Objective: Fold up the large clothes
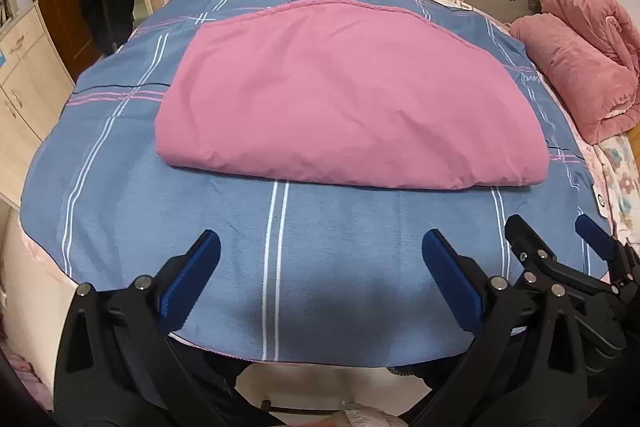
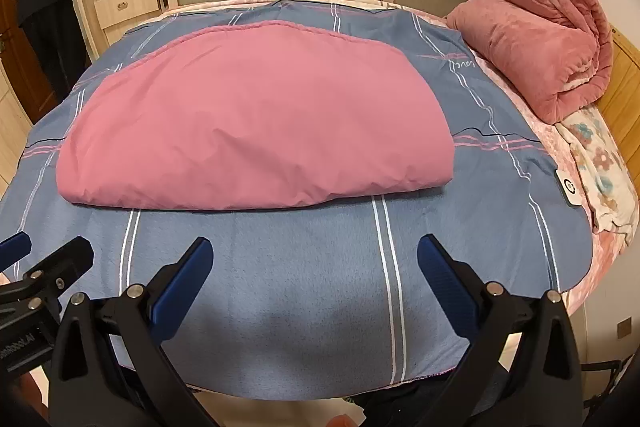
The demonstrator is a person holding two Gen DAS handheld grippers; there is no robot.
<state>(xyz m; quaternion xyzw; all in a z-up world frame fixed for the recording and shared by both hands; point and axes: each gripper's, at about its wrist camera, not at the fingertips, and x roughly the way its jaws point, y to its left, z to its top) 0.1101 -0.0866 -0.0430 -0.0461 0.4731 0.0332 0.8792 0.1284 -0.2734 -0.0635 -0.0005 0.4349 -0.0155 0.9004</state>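
I see the folded pink cloth (image 1: pixel 344 95) lying flat at the centre of the blue plaid bedspread (image 1: pixel 120 211), on the bed. My left gripper (image 1: pixel 320 279) hovers over the near edge of the bedspread, fingers spread wide and empty. My right gripper (image 2: pixel 314 279) hovers just beside it, fingers likewise spread and empty. A rolled pink plush blanket (image 2: pixel 536 43) sits at the far right corner.
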